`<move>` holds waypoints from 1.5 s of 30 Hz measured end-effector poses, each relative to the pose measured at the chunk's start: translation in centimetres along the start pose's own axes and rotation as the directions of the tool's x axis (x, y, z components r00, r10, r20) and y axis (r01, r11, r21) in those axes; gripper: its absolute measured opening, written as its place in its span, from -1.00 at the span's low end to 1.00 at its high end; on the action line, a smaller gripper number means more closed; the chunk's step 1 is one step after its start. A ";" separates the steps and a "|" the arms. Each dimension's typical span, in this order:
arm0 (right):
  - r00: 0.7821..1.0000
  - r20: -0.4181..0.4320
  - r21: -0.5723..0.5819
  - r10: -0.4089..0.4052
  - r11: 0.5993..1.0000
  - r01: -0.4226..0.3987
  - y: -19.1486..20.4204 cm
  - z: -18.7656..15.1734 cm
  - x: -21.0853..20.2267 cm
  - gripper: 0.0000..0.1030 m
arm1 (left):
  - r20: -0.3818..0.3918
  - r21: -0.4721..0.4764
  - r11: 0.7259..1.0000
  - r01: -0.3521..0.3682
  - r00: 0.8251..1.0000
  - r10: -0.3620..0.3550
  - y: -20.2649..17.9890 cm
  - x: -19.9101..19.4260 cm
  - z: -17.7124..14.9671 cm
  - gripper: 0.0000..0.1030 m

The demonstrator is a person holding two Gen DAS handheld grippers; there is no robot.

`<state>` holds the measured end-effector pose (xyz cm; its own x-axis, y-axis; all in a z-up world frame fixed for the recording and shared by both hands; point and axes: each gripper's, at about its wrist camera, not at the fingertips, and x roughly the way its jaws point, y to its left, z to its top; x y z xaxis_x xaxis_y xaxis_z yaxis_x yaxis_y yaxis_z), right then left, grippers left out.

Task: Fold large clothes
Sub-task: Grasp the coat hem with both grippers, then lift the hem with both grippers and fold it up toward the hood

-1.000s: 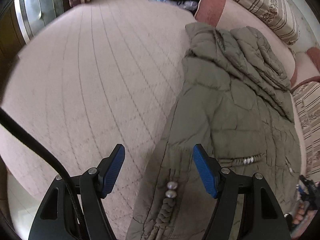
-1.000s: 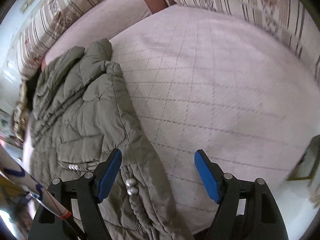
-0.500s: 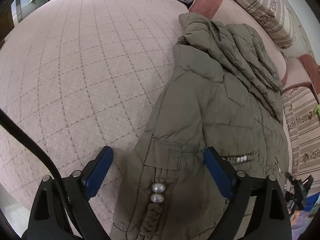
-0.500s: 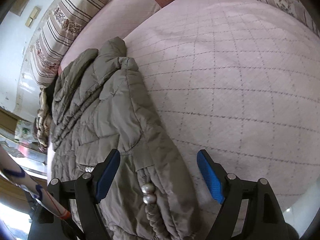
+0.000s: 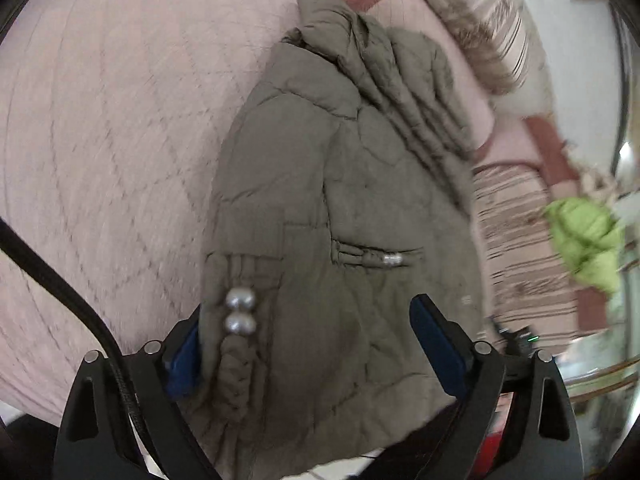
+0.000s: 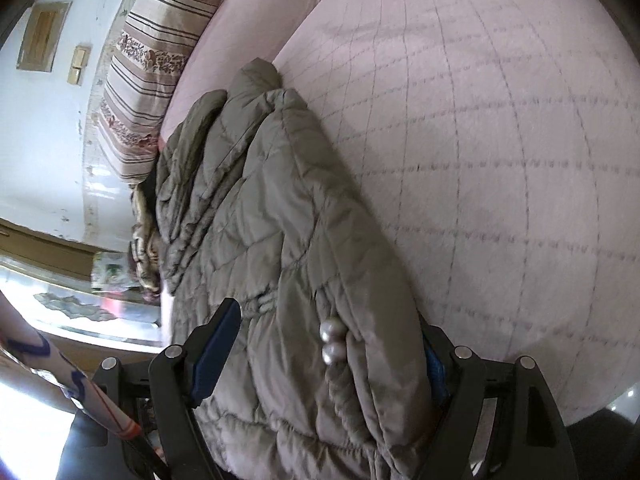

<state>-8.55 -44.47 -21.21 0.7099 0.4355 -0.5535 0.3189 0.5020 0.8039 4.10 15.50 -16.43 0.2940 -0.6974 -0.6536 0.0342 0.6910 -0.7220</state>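
Observation:
An olive-green quilted jacket (image 5: 320, 160) (image 6: 260, 200) lies lengthwise on a pale pink quilted bed cover (image 5: 100, 120) (image 6: 500, 160), hood end far, hem end near me. Braided cords with pearl beads (image 5: 240, 312) (image 6: 330, 342) hang at the hem. My left gripper (image 5: 308, 320) straddles the hem's left part; its jaws are closing, the fabric is between them and the pads are not pressing it. My right gripper (image 6: 328, 332) stands wide around the hem's folded right edge, whose bulk hides most of the right pad.
Striped pillows (image 5: 480, 20) (image 6: 148, 60) line the far side of the bed. A lime-green garment (image 5: 584, 232) lies off to the right. A black cable (image 5: 60, 280) crosses the left wrist view. A white tube with blue marks (image 6: 40, 360) sits at lower left.
Both grippers have tipped downward and come in over the jacket's hem, which now lies between each pair of jaws. The left jaws stand wider than a second ago.

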 end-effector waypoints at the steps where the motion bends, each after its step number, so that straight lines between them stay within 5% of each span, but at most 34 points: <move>1: 1.000 -0.008 0.003 0.010 1.000 -0.010 0.0 -0.3 -0.1 0.62 | 0.004 -0.026 0.999 0.035 0.999 -0.035 0.6 -0.3 -0.2 0.77; 4: 0.999 -0.033 0.023 0.041 0.999 -0.041 -0.4 -1.0 -0.3 0.62 | 0.028 -0.087 0.989 0.119 0.993 -0.117 2.1 -1.1 -1.2 0.76; 11: 0.994 -0.071 0.052 0.086 0.995 -0.083 -1.1 -2.9 -0.7 0.62 | 0.010 -0.070 0.983 0.168 0.986 -0.167 1.9 -0.2 -4.1 0.75; 15: 0.986 -0.117 0.030 0.116 0.993 -0.113 -0.8 -4.8 0.4 0.61 | -0.008 -0.006 0.990 0.142 0.990 -0.142 0.7 0.3 -4.8 0.76; 20: 0.976 -0.152 0.016 0.156 0.988 -0.155 0.4 -6.6 2.4 0.53 | -0.008 -0.036 0.990 0.136 0.991 -0.136 0.3 1.1 -4.9 0.76; 24: 0.980 -0.166 -0.054 0.109 0.991 -0.119 2.5 -7.4 4.2 0.49 | 0.008 -0.017 0.999 0.048 0.999 -0.048 -1.2 1.6 -5.6 0.76; 26: 0.986 -0.156 -0.087 0.065 0.993 -0.079 3.4 -7.7 4.5 0.29 | 0.015 -0.012 0.999 -0.033 0.999 0.033 -2.0 1.8 -5.8 0.67; 27: 0.988 -0.149 -0.105 0.032 0.993 -0.047 3.8 -7.8 4.5 0.19 | 0.015 0.002 0.993 -0.115 0.993 0.115 -2.8 2.0 -6.0 0.35; 29: 0.991 -0.131 -0.143 -0.028 0.990 0.009 4.4 -8.1 4.2 -0.37 | -0.009 0.044 0.975 -0.217 0.976 0.218 -3.7 2.3 -6.2 -0.27; 30: 0.992 -0.122 -0.146 -0.030 0.989 0.012 4.5 -8.1 3.9 -0.45 | -0.011 0.053 0.967 -0.247 0.969 0.248 -4.2 2.3 -6.4 -0.33; 34: 0.997 -0.069 -0.173 0.020 0.984 -0.032 5.9 -8.3 1.2 -0.64 | 0.037 0.088 0.960 -0.266 0.964 0.264 -6.4 0.7 -7.0 -0.47; 45: 0.998 -0.061 -0.356 -0.002 0.934 -0.020 9.5 -11.1 -3.9 -0.66 | 0.094 0.176 0.937 -0.301 0.953 0.288 -8.8 -4.1 -9.2 -0.48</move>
<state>-15.31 -33.08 -13.81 0.6694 0.4794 -0.5675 0.0606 0.7261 0.6849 -6.22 10.49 -9.49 0.3798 -0.4475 -0.8096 0.1121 0.8910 -0.4399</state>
